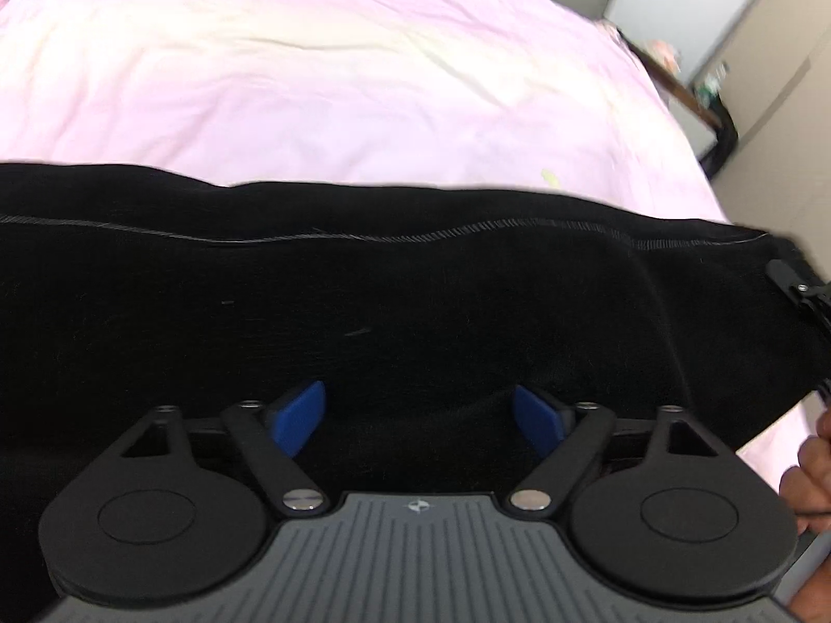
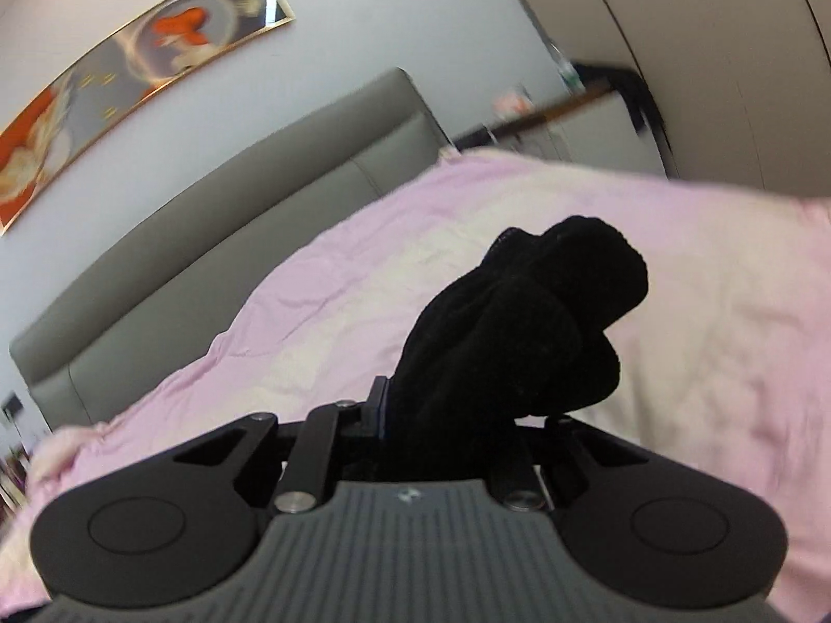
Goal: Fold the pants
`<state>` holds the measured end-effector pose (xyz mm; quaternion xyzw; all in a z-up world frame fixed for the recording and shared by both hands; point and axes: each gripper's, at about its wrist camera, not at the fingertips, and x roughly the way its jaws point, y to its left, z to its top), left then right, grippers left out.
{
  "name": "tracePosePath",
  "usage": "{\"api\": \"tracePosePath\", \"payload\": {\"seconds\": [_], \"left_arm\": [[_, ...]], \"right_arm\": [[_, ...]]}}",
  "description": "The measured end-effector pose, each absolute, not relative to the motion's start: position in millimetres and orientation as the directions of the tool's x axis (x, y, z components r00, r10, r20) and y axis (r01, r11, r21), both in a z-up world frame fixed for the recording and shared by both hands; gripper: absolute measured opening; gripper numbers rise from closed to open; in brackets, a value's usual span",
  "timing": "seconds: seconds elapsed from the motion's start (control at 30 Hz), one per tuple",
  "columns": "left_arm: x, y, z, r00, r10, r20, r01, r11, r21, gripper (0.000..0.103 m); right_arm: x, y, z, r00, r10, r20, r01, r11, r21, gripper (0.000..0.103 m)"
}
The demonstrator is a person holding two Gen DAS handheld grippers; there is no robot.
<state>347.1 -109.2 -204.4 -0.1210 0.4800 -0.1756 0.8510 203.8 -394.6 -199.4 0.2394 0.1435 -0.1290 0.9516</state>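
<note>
While lifting one end of the pants (image 2: 524,322), keep a tight hold. Right claw (image 2: 457,415) squeezed together on a bunch of black cloth, up above the bed (image 2: 322,280). Rest of the pants (image 1: 363,301) spread flat across the near part of the bed, in a long band from side to side. Left claw (image 1: 418,418) wide apart, just over the cloth, nothing between its blue pads (image 1: 298,418). Not pinching yet.

How to do this step well, as a guess from what shows:

- Bring the left claw down onto an edge of the pants, not the middle. Easier to grab an edge or a seam (image 1: 467,231) than flat cloth.
- Pinch all the layers together, not just the top one. Otherwise the bottom layer stays on the bed and the fold comes out crooked.
- Keep the right claw closed hard. Thick bunch of cloth, may slip out if the squeeze goes soft.
- Lift both ends to the same height, then carry them over so one half lands on the other half.
- Go slowly. Soft cloth swings and bunches up.
- Lay it down smooth on the bed, edges lined up.
- Mind the hand (image 1: 810,472) at the right side of the left claw's view; keep the claws from bumping.
</note>
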Motion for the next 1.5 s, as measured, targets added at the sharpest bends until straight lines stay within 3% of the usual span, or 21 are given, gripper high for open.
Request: {"api": "tracePosePath", "payload": {"seconds": [0.2,0.3,0.43,0.53,0.57,0.63,0.67,0.73,0.83,0.9,0.97,1.03,1.13,1.2,1.37,1.5], "left_arm": [[324.6,-30.9,-185.2,0.57,-0.372,-0.733,0.052,0.906,-0.42,0.09],[313.5,8.4,-179.1,0.61,-0.331,-0.72,-0.017,0.903,-0.43,0.09],[301.0,52.1,-182.8,0.627,-0.274,-0.729,-0.118,0.892,-0.437,0.09],[295.2,73.7,-192.5,0.608,-0.262,-0.749,-0.176,0.876,-0.449,0.09],[294.1,77.5,-193.8,0.605,-0.258,-0.754,-0.185,0.875,-0.448,0.09],[291.1,79.0,-193.7,0.603,-0.261,-0.754,-0.175,0.878,-0.445,0.09],[289.9,79.3,-193.4,0.603,-0.266,-0.752,-0.164,0.881,-0.443,0.09],[295.8,68.7,-190.9,0.599,-0.272,-0.753,-0.145,0.888,-0.436,0.09],[306.9,50.6,-188.9,0.593,-0.289,-0.751,-0.124,0.889,-0.44,0.09],[307.4,47.7,-186.9,0.591,-0.298,-0.75,-0.103,0.894,-0.436,0.09],[308.3,43.9,-186.0,0.588,-0.3,-0.751,-0.085,0.9,-0.427,0.09],[311.2,40.4,-185.9,0.577,-0.31,-0.755,-0.072,0.902,-0.426,0.09],[310.9,33.1,-185.6,0.562,-0.331,-0.758,-0.042,0.904,-0.426,0.09],[309.9,26.4,-184.4,0.56,-0.334,-0.758,-0.024,0.908,-0.418,0.09],[310.9,10.9,-185.6,0.553,-0.36,-0.752,-0.008,0.9,-0.437,0.091],[312.6,-4.4,-187.2,0.546,-0.369,-0.752,0.017,0.902,-0.431,0.091]], "right_arm": [[207.3,-282.6,-152.0,0.971,-0.123,-0.205,0.12,0.992,-0.023,0.012],[202.4,-218.3,-154.2,0.979,-0.052,-0.195,-0.003,0.963,-0.271,0.012],[196.3,-143.2,-196.0,0.956,0.03,-0.292,-0.191,0.818,-0.542,0.016],[196.3,-102.8,-252.4,0.872,0.059,-0.486,-0.412,0.625,-0.664,0.024],[192.8,-95.1,-273.9,0.855,0.035,-0.518,-0.457,0.525,-0.718,0.022],[179.1,-84.1,-285.1,0.897,0.011,-0.442,-0.406,0.413,-0.815,0.024],[177.4,-82.6,-277.7,0.894,0.009,-0.449,-0.41,0.419,-0.81,0.025],[176.7,-88.4,-260.0,0.875,0.01,-0.484,-0.43,0.476,-0.767,0.039],[169.6,-91.2,-238.9,0.834,0.038,-0.55,-0.486,0.522,-0.701,0.041],[165.2,-92.2,-223.4,0.755,0.113,-0.646,-0.568,0.607,-0.556,0.043],[169.6,-99.3,-213.6,0.691,0.171,-0.702,-0.603,0.672,-0.43,0.04],[181.5,-109.9,-201.4,0.619,0.239,-0.748,-0.624,0.728,-0.284,0.028],[202.8,-145.4,-172.4,0.594,0.353,-0.723,-0.565,0.822,-0.063,0.028],[215.0,-159.9,-155.9,0.643,0.334,-0.689,-0.5,0.865,-0.047,0.028],[235.9,-183.3,-157.7,0.74,0.133,-0.66,-0.285,0.95,-0.128,0.027],[215.1,-172.7,-210.7,0.637,0.25,-0.729,-0.383,0.924,-0.018,0.028]]}}
